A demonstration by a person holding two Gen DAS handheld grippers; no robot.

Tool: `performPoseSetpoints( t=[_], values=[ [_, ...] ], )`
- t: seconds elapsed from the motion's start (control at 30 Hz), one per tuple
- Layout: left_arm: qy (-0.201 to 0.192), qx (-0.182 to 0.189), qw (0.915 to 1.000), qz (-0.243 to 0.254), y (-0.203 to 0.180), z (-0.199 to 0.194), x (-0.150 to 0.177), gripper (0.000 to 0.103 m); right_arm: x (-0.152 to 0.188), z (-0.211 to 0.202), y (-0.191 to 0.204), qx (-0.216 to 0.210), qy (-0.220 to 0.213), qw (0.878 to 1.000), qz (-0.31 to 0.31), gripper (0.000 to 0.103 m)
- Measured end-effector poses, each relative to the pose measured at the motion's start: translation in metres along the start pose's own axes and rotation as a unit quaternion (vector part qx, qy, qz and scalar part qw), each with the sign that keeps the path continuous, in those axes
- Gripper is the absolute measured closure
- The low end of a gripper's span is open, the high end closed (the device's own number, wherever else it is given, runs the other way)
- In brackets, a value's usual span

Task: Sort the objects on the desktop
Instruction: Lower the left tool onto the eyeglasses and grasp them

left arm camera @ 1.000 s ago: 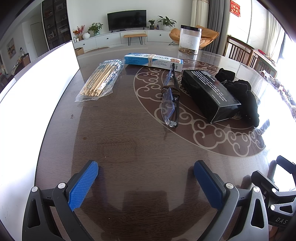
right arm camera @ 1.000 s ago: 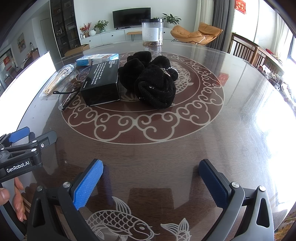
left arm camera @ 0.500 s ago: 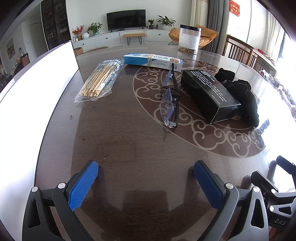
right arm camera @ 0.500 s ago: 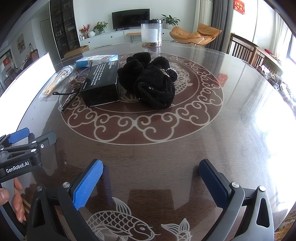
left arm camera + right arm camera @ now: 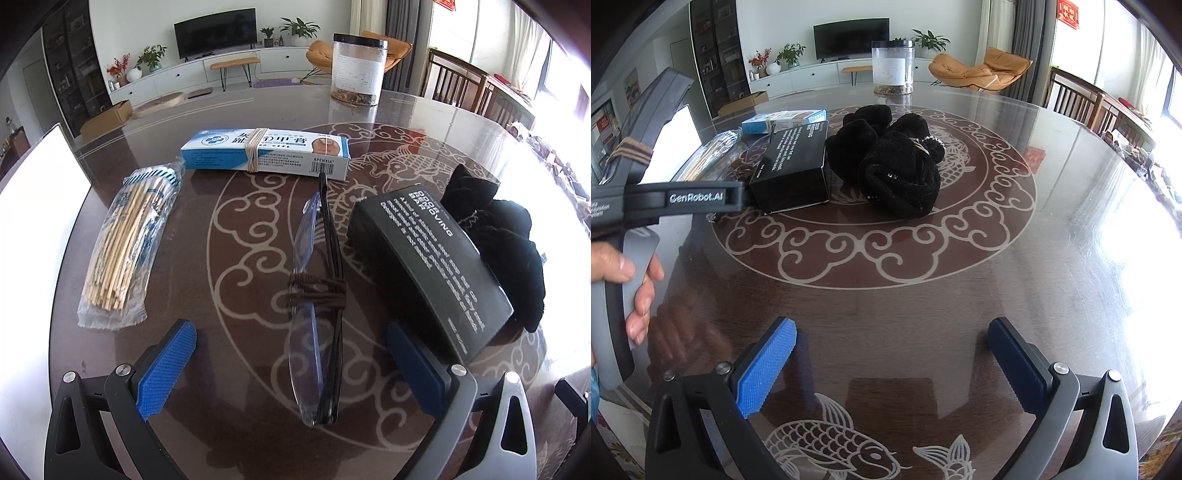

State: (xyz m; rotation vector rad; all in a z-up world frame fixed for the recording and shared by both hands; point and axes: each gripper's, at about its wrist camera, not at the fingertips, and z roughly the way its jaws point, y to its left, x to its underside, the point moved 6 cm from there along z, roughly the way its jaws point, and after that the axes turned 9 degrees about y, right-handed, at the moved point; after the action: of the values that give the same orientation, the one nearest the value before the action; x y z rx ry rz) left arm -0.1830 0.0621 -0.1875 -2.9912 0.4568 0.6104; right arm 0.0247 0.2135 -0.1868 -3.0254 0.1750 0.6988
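Both tongs wide over the glossy brown patterned round table [image 5: 1071, 221], holding nothing.

The left gripper [image 5: 291, 365] has its blue-padded jaws spread to either side of the near end of the folded clear-lensed glasses with black arms [image 5: 317, 325], bound with a brown cord; contact cannot be told. Beyond: a clear packet of wooden sticks [image 5: 125, 243] to the left, a blue-and-white carton banded with elastic [image 5: 266, 153] behind, a black printed box [image 5: 432, 266] just right, touching a black fuzzy cloth bundle [image 5: 509, 243]. The right gripper [image 5: 892, 365] hangs wide above bare table, well short of the bundle. A hand [image 5: 631, 284] grips the left tool's handle.
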Motion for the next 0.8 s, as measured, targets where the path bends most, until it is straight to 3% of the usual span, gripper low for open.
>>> performPoseSetpoints(
  t=[0.23,0.27,0.3,0.37,0.53,0.8],
  values=[
    [0.035,0.000,0.9994,0.004,0.000,0.009,-0.021,0.000,0.000,0.000,0.000,0.001,-0.001,1.000,0.000,0.000],
    [0.023,0.000,0.9997,0.006,0.000,0.006,-0.022,0.014,0.000,0.000,0.000,0.001,-0.001,1.000,0.000,0.000],
    [0.007,-0.001,1.0000,0.006,0.000,0.001,-0.023,0.043,0.000,0.000,0.000,0.001,-0.001,1.000,0.000,0.000],
    [-0.002,-0.001,1.0000,0.006,-0.002,-0.005,-0.022,0.075,0.000,0.000,0.000,0.001,-0.001,1.000,0.000,0.000],
    [-0.013,-0.002,0.9999,0.000,0.000,-0.014,-0.003,0.075,-0.001,0.000,0.000,0.001,-0.001,1.000,0.000,0.000],
    [-0.032,-0.008,0.9994,-0.007,0.026,-0.046,0.072,0.074,0.000,0.001,0.000,0.001,-0.001,1.000,0.000,0.000]
  ],
)
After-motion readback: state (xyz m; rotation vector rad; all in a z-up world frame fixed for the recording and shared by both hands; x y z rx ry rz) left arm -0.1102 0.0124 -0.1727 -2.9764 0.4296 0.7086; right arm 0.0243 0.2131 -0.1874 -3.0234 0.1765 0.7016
